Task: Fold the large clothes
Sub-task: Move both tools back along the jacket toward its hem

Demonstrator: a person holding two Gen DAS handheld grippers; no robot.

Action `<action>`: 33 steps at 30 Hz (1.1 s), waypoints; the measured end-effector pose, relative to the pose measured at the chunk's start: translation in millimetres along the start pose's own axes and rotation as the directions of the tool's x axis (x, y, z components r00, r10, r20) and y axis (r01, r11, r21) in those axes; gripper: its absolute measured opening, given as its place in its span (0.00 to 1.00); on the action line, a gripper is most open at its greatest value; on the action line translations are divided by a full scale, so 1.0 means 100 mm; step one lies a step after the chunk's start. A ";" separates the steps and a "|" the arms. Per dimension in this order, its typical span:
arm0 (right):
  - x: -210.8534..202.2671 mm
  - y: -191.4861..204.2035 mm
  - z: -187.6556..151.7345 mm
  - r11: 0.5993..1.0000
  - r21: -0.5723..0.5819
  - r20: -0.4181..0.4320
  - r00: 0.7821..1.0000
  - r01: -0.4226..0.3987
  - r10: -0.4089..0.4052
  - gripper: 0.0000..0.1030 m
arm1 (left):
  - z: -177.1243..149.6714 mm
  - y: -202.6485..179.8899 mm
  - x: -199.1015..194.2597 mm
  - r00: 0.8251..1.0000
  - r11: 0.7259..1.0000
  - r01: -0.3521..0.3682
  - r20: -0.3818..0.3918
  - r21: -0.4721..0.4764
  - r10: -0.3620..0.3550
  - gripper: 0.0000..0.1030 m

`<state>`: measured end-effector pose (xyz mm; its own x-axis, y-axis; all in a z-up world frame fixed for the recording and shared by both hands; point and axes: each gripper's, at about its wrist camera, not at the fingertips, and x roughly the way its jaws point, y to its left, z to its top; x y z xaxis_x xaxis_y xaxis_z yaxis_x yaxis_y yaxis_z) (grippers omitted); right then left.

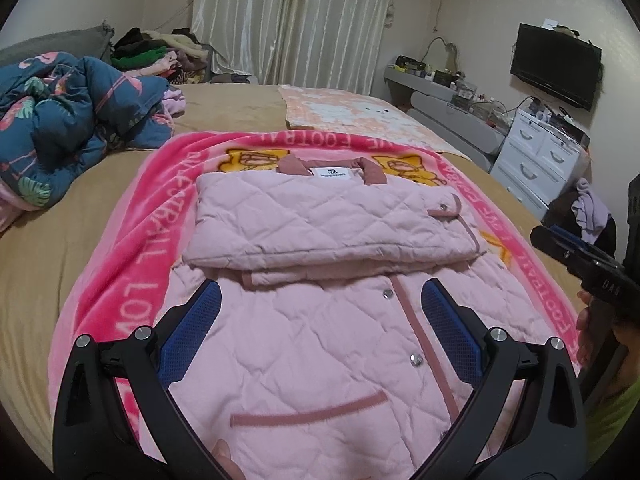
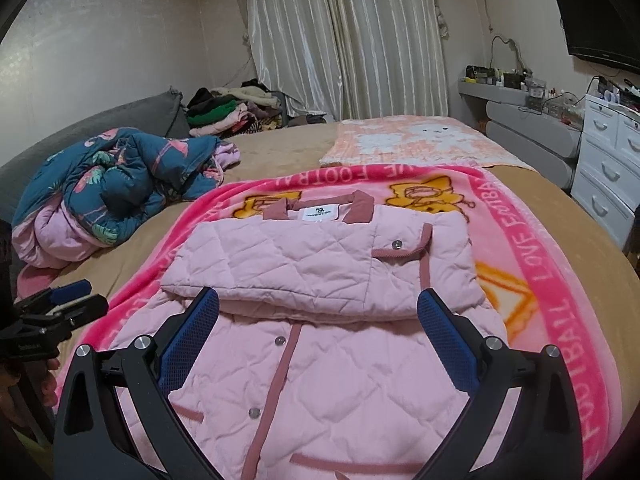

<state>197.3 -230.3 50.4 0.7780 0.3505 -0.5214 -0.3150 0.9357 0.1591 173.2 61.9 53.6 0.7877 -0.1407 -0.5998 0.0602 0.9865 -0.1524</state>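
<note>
A pink blanket [image 1: 132,280] lay spread on the bed [image 1: 48,256]. A crumpled blue quilt [image 1: 68,120] sat at the bed's left, a clothes pile [image 1: 160,56] behind it. Curtains [image 1: 296,20] hung closed. A television [image 1: 556,64] was wall-mounted above white drawers [image 1: 536,164].

Bare tan bed [image 1: 72,248] left and right of the pink blanket [image 1: 132,280]; crumpled blue quilt [image 1: 68,120] blocking far left, clothes pile [image 2: 228,112] beyond.
</note>
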 end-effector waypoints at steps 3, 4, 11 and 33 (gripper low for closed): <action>-0.12 -0.03 -0.04 1.000 0.006 0.008 1.000 0.006 -0.006 0.96 | -0.08 -0.04 -0.11 1.000 1.000 -0.006 0.006 0.002 0.006 0.91; -0.17 -0.04 -0.05 1.000 0.011 0.010 1.000 0.006 -0.006 0.96 | -0.09 -0.05 -0.14 1.000 1.000 -0.005 0.007 0.001 0.005 0.91; -0.39 -0.08 -0.17 1.000 0.017 0.003 1.000 0.017 -0.017 0.96 | -0.19 -0.09 -0.39 1.000 1.000 -0.014 0.022 0.001 0.014 0.91; -0.98 -0.14 -0.57 0.998 0.020 -0.006 0.999 0.052 -0.052 0.96 | -0.63 -0.21 -0.75 0.999 0.999 -0.035 0.009 0.014 0.035 0.91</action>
<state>94.5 -280.1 51.0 0.7901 0.3015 -0.5336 -0.2635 0.9532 0.1484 74.3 46.8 52.6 0.7946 -0.1053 -0.5979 0.0412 0.9919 -0.1200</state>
